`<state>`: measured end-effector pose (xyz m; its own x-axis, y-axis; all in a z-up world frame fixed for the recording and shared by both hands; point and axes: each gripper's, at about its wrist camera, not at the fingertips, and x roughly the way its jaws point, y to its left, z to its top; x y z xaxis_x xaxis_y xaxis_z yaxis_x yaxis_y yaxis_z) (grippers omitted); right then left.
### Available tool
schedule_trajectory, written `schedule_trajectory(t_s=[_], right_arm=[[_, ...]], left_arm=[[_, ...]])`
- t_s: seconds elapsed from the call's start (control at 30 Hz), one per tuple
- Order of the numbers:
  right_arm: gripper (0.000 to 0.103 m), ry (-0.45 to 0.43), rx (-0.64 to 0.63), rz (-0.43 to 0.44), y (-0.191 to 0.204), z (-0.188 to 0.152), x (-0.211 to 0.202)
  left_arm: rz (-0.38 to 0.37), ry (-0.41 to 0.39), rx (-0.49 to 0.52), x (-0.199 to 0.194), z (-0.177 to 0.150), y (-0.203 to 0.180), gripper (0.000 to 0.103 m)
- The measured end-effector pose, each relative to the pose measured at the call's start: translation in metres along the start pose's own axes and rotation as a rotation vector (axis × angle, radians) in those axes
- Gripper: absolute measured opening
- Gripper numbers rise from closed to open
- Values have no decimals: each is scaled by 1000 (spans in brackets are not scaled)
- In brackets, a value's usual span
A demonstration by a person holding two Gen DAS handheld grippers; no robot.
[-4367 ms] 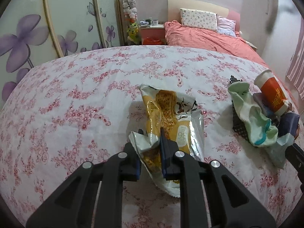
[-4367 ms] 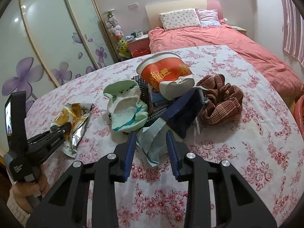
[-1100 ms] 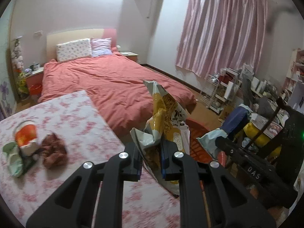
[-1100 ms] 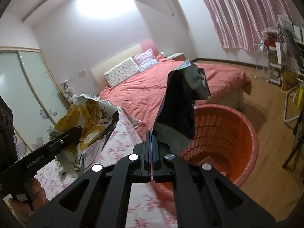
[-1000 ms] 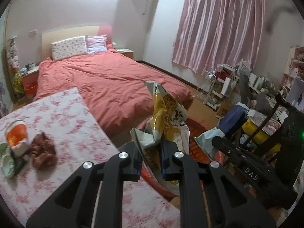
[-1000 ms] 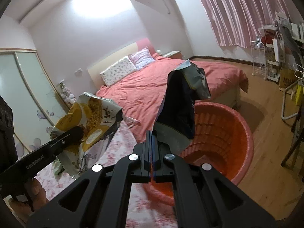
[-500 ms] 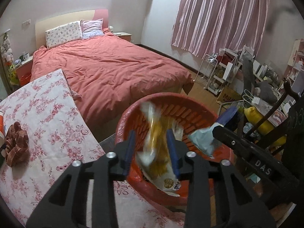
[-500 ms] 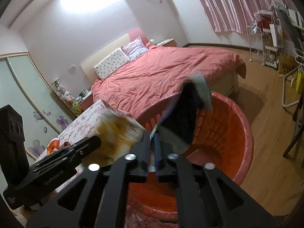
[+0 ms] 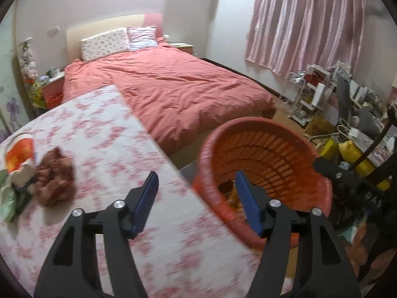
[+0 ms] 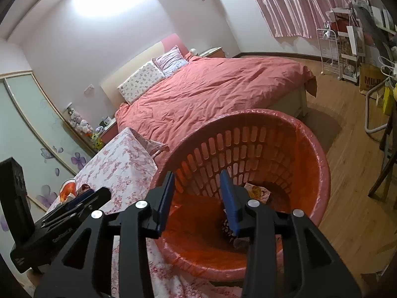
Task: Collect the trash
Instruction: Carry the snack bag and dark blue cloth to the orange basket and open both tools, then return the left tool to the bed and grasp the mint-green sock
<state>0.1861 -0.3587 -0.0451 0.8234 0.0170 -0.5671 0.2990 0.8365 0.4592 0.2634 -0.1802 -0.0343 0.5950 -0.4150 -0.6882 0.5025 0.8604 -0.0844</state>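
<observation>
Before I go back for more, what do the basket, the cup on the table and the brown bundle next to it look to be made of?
The basket looks like molded orange-red plastic: rows of slots in the wall and a smooth, slightly glossy rim. The cup seems coated paper or thin plastic with orange print; blur leaves it open. The brown bundle looks like soft checked fabric, crumpled, matte.

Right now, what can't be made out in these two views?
- Orange basket contents: right wrist view, partly hidden by the right gripper; only a yellow wrapper edge shows.
- Pile around the instant-noodle cup: left wrist view, motion-blurred, cut by the frame edge.
- Shelf clutter: too small.
</observation>
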Motion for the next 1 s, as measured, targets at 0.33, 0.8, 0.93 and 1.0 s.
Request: schedule_trajectory(t_s=[0.33, 0.8, 0.93, 1.0], right_arm=[[61, -17, -130, 7, 57, -15, -10], [79, 13, -240, -33, 117, -48, 9], [79, 46, -244, -24, 122, -54, 18], [79, 61, -249, -19, 125, -57, 22]], left_arm=[[219, -31, -70, -55, -32, 94, 81], [504, -36, -369, -92, -59, 274, 75], [507, 20, -414, -75, -58, 302, 58], [500, 36, -430, -65, -57, 306, 57]])
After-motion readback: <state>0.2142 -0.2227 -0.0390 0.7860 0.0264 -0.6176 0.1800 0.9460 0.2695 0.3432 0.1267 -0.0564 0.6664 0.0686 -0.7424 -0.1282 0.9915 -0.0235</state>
